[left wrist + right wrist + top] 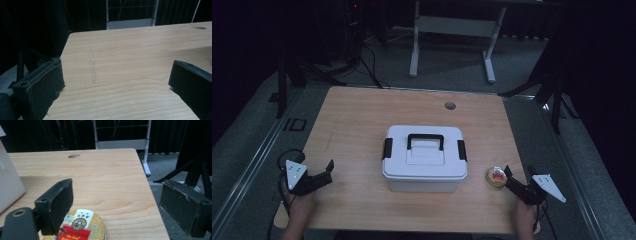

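At the near right corner of the counter (362, 115), the right gripper (510, 178) stands spread wide and empty over a small round tin (497, 177) with a gold rim and a red label. In the right gripper view the tin (81, 226) lies flat just under the left jaw rather than centred between the two, so the work in hand looks like picking it up. To do that well, I would shift the gripper sideways until the tin sits midway between the jaws, bring it low so the pads meet the thin rim and not the lid, then clench evenly; a grip taken off-centre could flip the tin or skate it toward the edge, which is near. At the near left, the left gripper (323, 173) is likewise released and holds nothing, with bare wood between its jaws in the left gripper view. It is best kept parked there, clear of the work. Farther in, at mid-counter, a white box (424, 157) with a black handle and side latches sits closed, just beside the tin on its left. Beyond it a small round hole (450, 105) marks the far part of the counter.
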The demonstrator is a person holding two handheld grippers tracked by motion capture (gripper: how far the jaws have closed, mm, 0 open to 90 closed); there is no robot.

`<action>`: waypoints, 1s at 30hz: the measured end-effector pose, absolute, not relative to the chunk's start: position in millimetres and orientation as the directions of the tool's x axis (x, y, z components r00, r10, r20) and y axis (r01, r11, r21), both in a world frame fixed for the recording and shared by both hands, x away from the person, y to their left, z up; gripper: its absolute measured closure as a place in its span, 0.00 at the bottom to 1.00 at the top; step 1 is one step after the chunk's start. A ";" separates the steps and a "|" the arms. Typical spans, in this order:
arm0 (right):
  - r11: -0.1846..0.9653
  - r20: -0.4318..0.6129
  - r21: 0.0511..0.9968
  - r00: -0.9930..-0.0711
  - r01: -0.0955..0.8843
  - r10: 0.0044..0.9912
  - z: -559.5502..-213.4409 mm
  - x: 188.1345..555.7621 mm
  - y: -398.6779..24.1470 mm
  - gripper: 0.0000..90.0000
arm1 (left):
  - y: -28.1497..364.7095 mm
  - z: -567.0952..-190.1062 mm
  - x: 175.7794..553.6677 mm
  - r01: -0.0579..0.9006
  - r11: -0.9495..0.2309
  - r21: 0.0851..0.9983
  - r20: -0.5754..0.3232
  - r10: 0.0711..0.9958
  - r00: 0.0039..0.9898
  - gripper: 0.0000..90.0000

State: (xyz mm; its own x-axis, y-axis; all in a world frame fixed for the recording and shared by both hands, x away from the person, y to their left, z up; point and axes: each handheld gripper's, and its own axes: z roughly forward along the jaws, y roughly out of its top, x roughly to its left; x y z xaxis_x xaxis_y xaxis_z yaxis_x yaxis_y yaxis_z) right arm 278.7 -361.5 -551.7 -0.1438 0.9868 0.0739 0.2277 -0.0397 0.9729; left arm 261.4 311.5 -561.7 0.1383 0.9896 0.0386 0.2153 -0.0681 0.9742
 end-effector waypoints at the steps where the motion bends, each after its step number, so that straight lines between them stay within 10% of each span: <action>1: -0.040 0.076 0.973 -0.149 0.228 0.986 -551.7 279.0 -361.4 0.13 | 312.2 -561.8 261.4 0.226 -0.067 0.972 0.039 0.991 0.126 0.00; 17: -0.023 0.085 0.968 -0.239 0.251 0.967 -553.2 281.8 -359.7 0.13 | 330.4 -559.8 275.2 0.434 -0.028 0.900 -0.095 0.961 0.260 0.00; 30: -0.015 0.085 0.964 -0.253 0.267 0.964 -553.2 282.2 -358.0 0.13 | 353.9 -552.0 278.6 0.538 -0.291 0.791 -0.017 0.868 0.496 0.02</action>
State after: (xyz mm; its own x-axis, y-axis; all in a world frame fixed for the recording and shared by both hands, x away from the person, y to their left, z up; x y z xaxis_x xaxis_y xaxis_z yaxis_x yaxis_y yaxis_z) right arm 282.2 -358.0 -553.2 -0.2526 0.9639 0.0846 0.2672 -0.0145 0.9635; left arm 278.6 353.9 -552.0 0.4959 0.8682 -0.0172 0.5376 -0.2914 0.7913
